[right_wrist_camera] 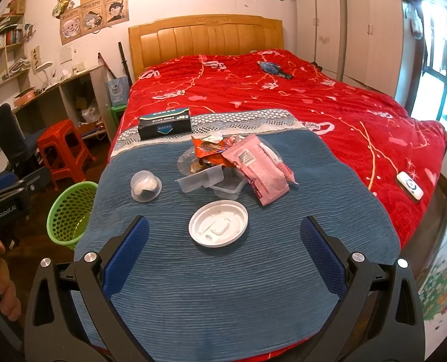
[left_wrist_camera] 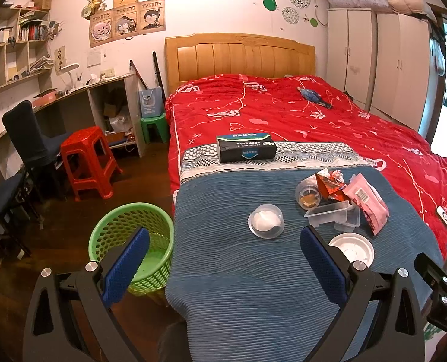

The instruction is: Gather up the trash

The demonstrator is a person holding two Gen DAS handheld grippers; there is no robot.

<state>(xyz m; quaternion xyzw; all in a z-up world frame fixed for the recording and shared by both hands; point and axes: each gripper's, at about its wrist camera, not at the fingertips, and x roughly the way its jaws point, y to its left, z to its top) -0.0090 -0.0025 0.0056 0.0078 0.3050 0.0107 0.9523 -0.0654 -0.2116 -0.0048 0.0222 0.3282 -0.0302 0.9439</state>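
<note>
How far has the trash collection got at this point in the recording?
Done: nothing visible; the green basket looks empty. In hand: nothing; left gripper and right gripper are both open. Left: white lid, clear domed cup, plastic tray, pink wrapper and orange wrapper lie on the blue blanket.

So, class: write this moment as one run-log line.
stage: before first pick | left gripper: open, empty | right gripper: open, empty | trash: white lid, pink wrapper on blue blanket | green basket: on floor
</note>
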